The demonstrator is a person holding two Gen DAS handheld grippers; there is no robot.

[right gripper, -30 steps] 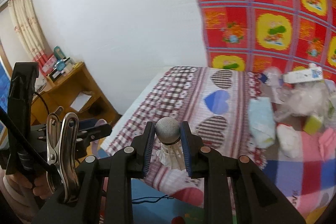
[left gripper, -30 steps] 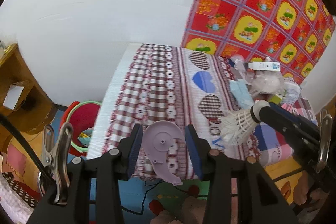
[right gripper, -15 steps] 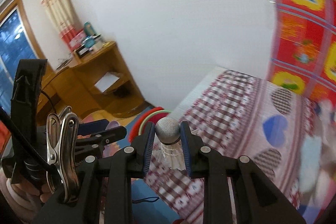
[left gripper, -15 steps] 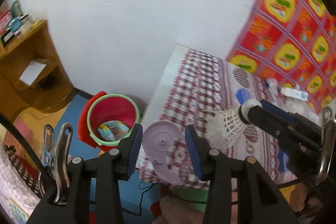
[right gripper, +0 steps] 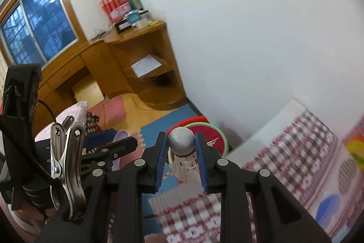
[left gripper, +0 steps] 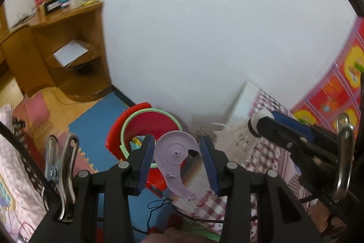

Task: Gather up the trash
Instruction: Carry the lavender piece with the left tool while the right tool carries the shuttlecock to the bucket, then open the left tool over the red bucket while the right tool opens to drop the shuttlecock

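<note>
Red bin [left gripper: 145,122] lower centre, contents partly hidden; left gripper [left gripper: 178,159] clamping lilac plastic disc [left gripper: 176,156]; right gripper [right gripper: 181,153] pinching feathered shuttlecock [right gripper: 183,147]

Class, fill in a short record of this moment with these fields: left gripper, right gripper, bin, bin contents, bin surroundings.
left gripper: left gripper shut on a flat lilac plastic disc-shaped piece, held by its edges
right gripper: right gripper shut on the grey cork of a white feathered shuttlecock
bin: round red plastic bin with a pale green rim, standing on the floor
bin contents: some colourful wrappers; kind unclear
bin surroundings: blue foam floor mat beneath, white wall behind, checked red-and-white bedspread beside
</note>
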